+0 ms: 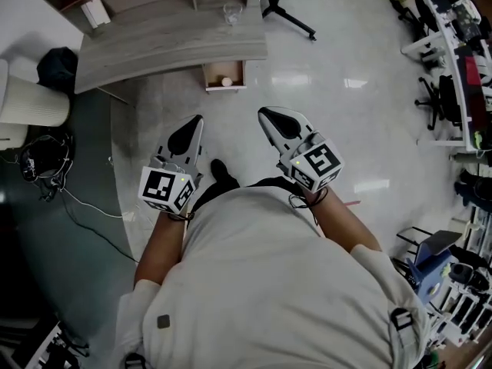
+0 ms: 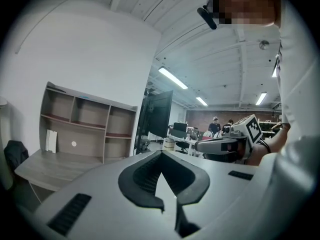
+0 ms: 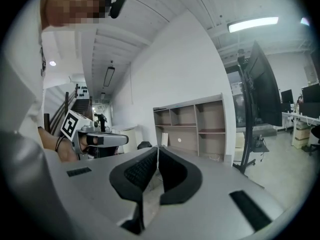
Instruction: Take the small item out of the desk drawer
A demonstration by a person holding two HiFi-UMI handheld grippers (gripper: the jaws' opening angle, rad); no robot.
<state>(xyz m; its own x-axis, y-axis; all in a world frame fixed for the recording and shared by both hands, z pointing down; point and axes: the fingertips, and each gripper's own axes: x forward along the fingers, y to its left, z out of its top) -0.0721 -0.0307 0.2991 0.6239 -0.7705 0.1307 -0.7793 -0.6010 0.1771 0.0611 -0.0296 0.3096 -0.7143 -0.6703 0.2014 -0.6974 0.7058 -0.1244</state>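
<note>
You hold two claws in front of your body, well apart from the desk. The left claw (image 1: 197, 121) is pressed together: in the left gripper view its two black ribbed pads meet at the tips and nothing is between them. The right claw (image 1: 264, 114) is also pressed together and empty, with its pads touching along their length. Each claw has a grey smooth shell that narrows to a point. Each one carries a cube, the left cube (image 1: 166, 189) and the right cube (image 1: 317, 164), with black and white square markers.

One drawer (image 1: 207, 75) stands open under the front edge of the tabletop (image 1: 154, 48). It is a small wooden box. Inside it lies one item (image 1: 227, 81), small, round and pale, near the middle of the drawer. Neither claw touches it.

The tabletop is grey wood with a visible grain and a curved front edge. One clear glass (image 1: 232, 12) stands upright on it, behind the drawer. At the back is one shelf unit (image 2: 90, 115) of the same grey and brown wood, with three columns. One flat white box (image 1: 95, 11) leans in its left column. One black bag (image 1: 57, 68) sits left of the desk. The floor (image 1: 346, 114) is pale, glossy and reflects the lamps.
</note>
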